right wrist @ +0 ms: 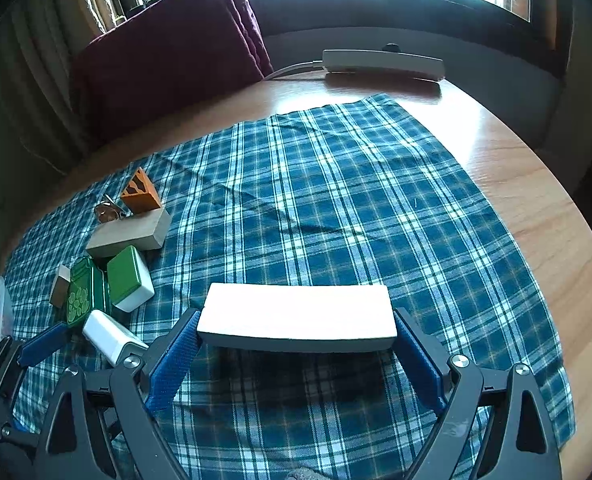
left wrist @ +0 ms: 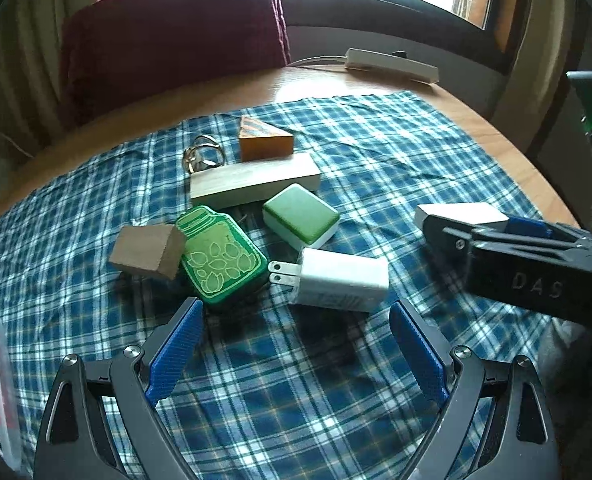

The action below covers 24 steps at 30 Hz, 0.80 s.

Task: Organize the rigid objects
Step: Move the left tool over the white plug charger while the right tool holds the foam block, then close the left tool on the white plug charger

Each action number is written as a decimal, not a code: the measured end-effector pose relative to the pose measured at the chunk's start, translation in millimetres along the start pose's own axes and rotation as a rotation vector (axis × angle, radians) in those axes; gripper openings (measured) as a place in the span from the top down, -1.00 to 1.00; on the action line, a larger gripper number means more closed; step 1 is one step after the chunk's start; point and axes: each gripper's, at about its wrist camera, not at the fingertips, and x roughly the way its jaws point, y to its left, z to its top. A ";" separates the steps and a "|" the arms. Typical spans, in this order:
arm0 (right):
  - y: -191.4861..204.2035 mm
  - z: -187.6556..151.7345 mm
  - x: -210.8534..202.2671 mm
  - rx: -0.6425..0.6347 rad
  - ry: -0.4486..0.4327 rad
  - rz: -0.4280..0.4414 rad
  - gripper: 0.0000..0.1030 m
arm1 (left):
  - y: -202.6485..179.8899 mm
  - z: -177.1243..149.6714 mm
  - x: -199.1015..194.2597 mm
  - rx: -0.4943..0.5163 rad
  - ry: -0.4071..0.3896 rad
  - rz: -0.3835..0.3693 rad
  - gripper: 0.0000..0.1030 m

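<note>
While right claw (right wrist: 296, 334) grips white block (right wrist: 296, 314) endwise, keep it level. Left claw (left wrist: 296, 322) spread, empty, near white charger (left wrist: 342, 280). Set block down right of charger, clear of pile.

Open plaid cloth (right wrist: 336, 200) is seen beyond and to the right of the white block (right wrist: 296, 316), which is gripped between the right claw (right wrist: 296, 344) pads. To the block's left, passage is blocked by a tight cluster: white charger (left wrist: 342, 280), green-topped box (left wrist: 300, 216), jar-shaped tin (left wrist: 221, 260) and wooden blocks (left wrist: 251, 180). Far behind the block, a power strip (right wrist: 382, 62) lies at the desk (right wrist: 536, 200) edge.
</note>
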 end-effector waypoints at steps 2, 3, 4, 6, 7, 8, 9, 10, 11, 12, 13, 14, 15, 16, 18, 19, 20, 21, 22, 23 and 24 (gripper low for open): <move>0.8 -1.0 0.7 -0.002 0.001 -0.002 -0.83 | 1.3 0.7 0.1 0.004 0.002 -0.005 -0.82; 0.9 -1.2 0.7 0.000 0.001 0.000 -0.83 | 1.2 1.7 1.7 0.006 0.004 -0.007 -0.82; 1.3 -1.3 0.4 0.001 0.001 0.000 -0.83 | 1.3 2.8 3.9 0.005 0.008 -0.008 -0.82; 1.3 -0.2 1.9 0.007 0.002 0.003 -0.83 | 2.2 4.1 6.5 0.003 0.011 -0.011 -0.82; 0.6 0.3 2.4 0.010 0.003 0.004 -0.83 | 2.4 4.6 7.3 0.003 0.009 -0.011 -0.82; 0.3 0.3 2.5 0.012 0.003 0.006 -0.83 | 2.8 5.1 7.6 0.003 0.008 -0.013 -0.82; 0.4 0.2 2.6 0.015 0.003 0.007 -0.83 | 3.2 5.9 8.0 0.002 0.005 -0.015 -0.82; -1.0 0.9 2.7 0.018 0.004 0.009 -0.83 | 3.7 6.8 8.6 0.000 0.003 -0.018 -0.82; -3.0 1.4 2.0 0.020 0.004 0.011 -0.83 | 4.6 7.2 8.9 -0.003 0.003 -0.023 -0.82; -4.2 2.2 1.9 0.023 0.004 0.011 -0.83 | 5.2 8.3 10.0 -0.007 0.003 -0.027 -0.82; -5.5 2.7 2.1 0.028 0.004 0.011 -0.83 | 5.4 9.1 10.8 -0.009 0.002 -0.030 -0.82; -5.8 2.9 2.5 0.031 0.004 0.011 -0.83 | 5.6 10.1 11.7 -0.011 0.000 -0.033 -0.82; -6.9 3.0 1.9 0.034 0.004 0.011 -0.83 | 5.5 10.8 12.5 -0.010 -0.002 -0.036 -0.82; -7.4 3.3 2.0 0.037 0.003 0.009 -0.83 | 5.4 11.1 13.0 -0.009 -0.004 -0.036 -0.82; -7.7 3.3 1.6 0.041 0.002 0.009 -0.83 | 3.6 11.5 13.9 -0.004 -0.009 -0.035 -0.80; -7.4 3.1 1.6 0.041 0.002 0.008 -0.83 | 2.8 11.4 14.2 -0.002 -0.014 -0.036 -0.78; -7.1 3.0 1.7 0.041 0.001 0.008 -0.83 | 2.4 11.0 14.2 -0.002 -0.019 -0.035 -0.72; -6.6 2.7 1.4 0.041 0.001 0.008 -0.83 | 2.4 10.7 13.9 -0.002 -0.024 -0.030 -0.67; -6.7 2.7 1.4 0.041 0.002 0.008 -0.83 | 2.3 10.4 13.3 -0.003 -0.030 -0.027 -0.54; -6.9 2.8 1.4 0.041 0.001 0.008 -0.83 | 2.6 10.4 12.2 -0.005 -0.036 -0.030 -0.38; -6.7 2.7 1.3 0.040 0.002 0.008 -0.83 | 3.3 10.0 11.5 -0.006 -0.040 -0.037 -0.31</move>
